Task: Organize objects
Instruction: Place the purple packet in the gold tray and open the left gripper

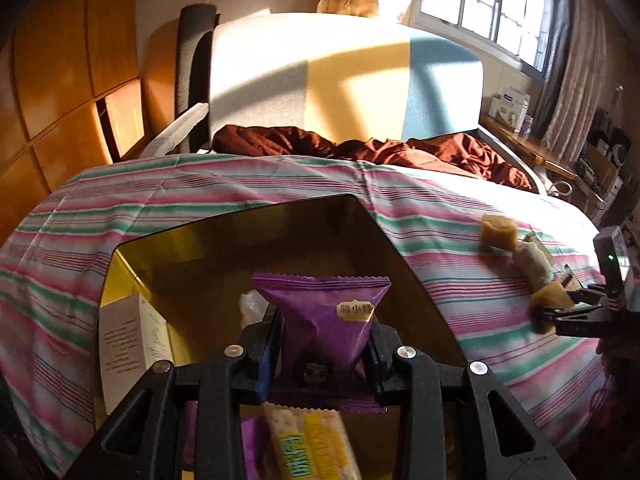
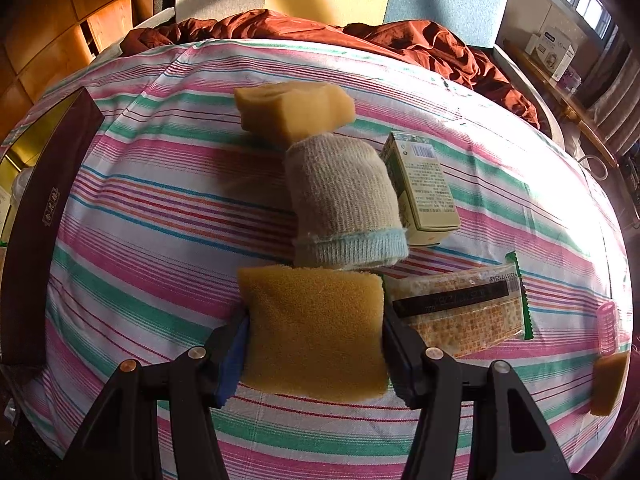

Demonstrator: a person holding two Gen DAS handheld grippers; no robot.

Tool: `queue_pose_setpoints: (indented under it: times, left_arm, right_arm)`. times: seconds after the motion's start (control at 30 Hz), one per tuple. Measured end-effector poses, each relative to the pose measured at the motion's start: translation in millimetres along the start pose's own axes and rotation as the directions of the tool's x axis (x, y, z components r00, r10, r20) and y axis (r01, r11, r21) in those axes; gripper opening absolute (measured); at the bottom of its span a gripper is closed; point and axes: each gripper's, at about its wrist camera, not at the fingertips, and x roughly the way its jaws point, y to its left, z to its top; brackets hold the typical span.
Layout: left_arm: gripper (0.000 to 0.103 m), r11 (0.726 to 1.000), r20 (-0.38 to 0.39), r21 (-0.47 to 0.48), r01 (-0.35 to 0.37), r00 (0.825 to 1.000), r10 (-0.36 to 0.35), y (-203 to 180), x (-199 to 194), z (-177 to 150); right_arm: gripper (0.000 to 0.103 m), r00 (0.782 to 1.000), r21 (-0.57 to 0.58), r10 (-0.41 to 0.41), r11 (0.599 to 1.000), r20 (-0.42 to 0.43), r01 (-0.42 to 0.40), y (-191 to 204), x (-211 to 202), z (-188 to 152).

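Left claw (image 1: 326,344) clamped the purple packet (image 1: 324,312) over the box (image 1: 248,232), lower centre; right claw (image 2: 314,332) clamped the sponge (image 2: 314,328), which might spring free

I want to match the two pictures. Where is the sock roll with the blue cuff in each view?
Left wrist view: the sock roll lies far right on the striped sheet, between two yellow sponges.
Right wrist view: it is in the centre, just above the sponge in the right jaws.
Shared landmark: the brown blanket at the headboard.
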Motion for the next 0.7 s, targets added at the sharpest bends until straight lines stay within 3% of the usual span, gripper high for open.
queue_pose_setpoints:
  times: [0.17, 0.4, 0.7]
  left_arm:
    - [0.036, 0.988, -0.092, -0.114, -0.103, 0.991, 0.093, 57.4, 39.0, 12.4]
    - [0.039, 0.972, -0.121, -0.151, -0.183, 0.979, 0.165, 82.2, 66.4, 23.5]
    - [0.041, 0.971, -0.048, -0.142, -0.191, 0.981, 0.185, 77.5, 38.8, 20.5]
  right_arm:
    - [0.060, 1.000, -0.001, -0.001, 1.000, 0.000, 0.001, -0.2, -0.3, 0.1]
    - [0.060, 1.000, -0.004, -0.003, 1.000, 0.000, 0.003, 0.3, -0.5, -0.2]
    - [0.060, 1.000, -0.010, -0.008, 1.000, 0.001, 0.008, 0.9, 0.0, 0.9]
